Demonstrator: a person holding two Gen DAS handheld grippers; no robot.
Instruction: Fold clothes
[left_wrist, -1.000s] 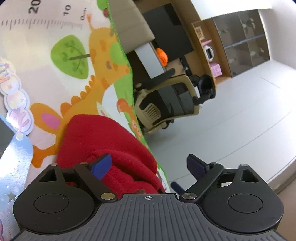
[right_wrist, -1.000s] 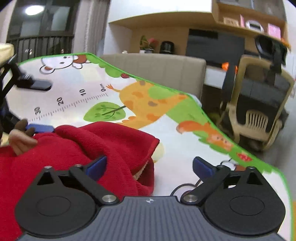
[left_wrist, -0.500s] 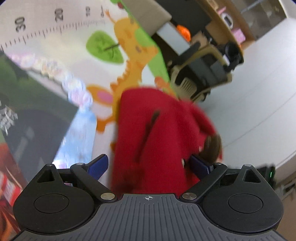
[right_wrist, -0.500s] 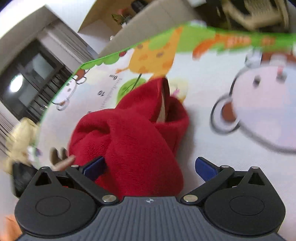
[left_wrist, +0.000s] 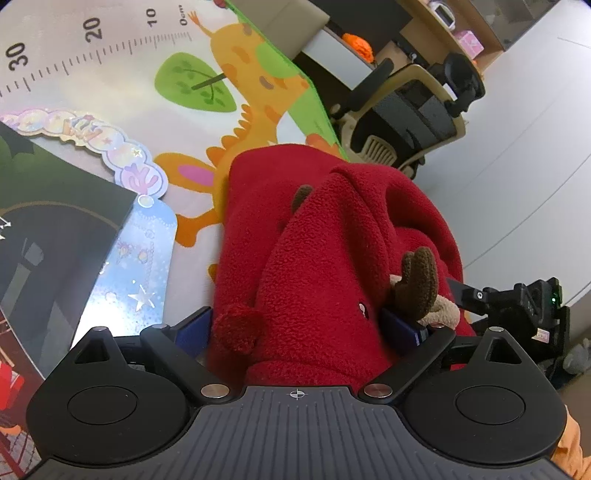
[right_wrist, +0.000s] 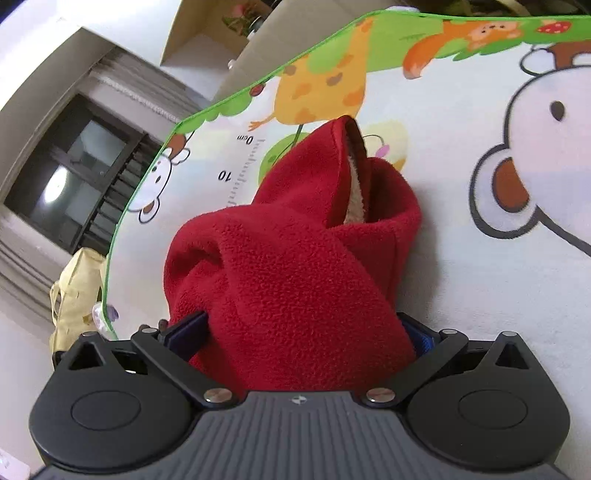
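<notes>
A red fleece garment (left_wrist: 325, 240) lies bunched on a cartoon play mat (left_wrist: 110, 74). It has brown antlers (left_wrist: 417, 280), a red pom-pom (left_wrist: 240, 328) and a cream lining (right_wrist: 356, 199). My left gripper (left_wrist: 297, 326) is open, its blue fingers (left_wrist: 194, 326) straddling the hood end, with fleece filling the gap. In the right wrist view the same garment (right_wrist: 295, 277) runs away from me across the mat (right_wrist: 480, 258). My right gripper (right_wrist: 301, 330) is open too, and a thick fold sits between its fingers (right_wrist: 188, 330). Fleece hides the inner faces of the pads.
A dark picture board (left_wrist: 48, 236) and a shiny blue card (left_wrist: 136, 269) lie on the mat to the left. A black device with a green light (left_wrist: 524, 302) sits by the antlers. An office chair (left_wrist: 406, 110) stands past the mat's green edge. A yellow bag (right_wrist: 74, 288) lies near a window.
Both grippers swung over the red garment and came down onto it. It now fills the gap between each pair of fingers. Finger spacing is unchanged.
</notes>
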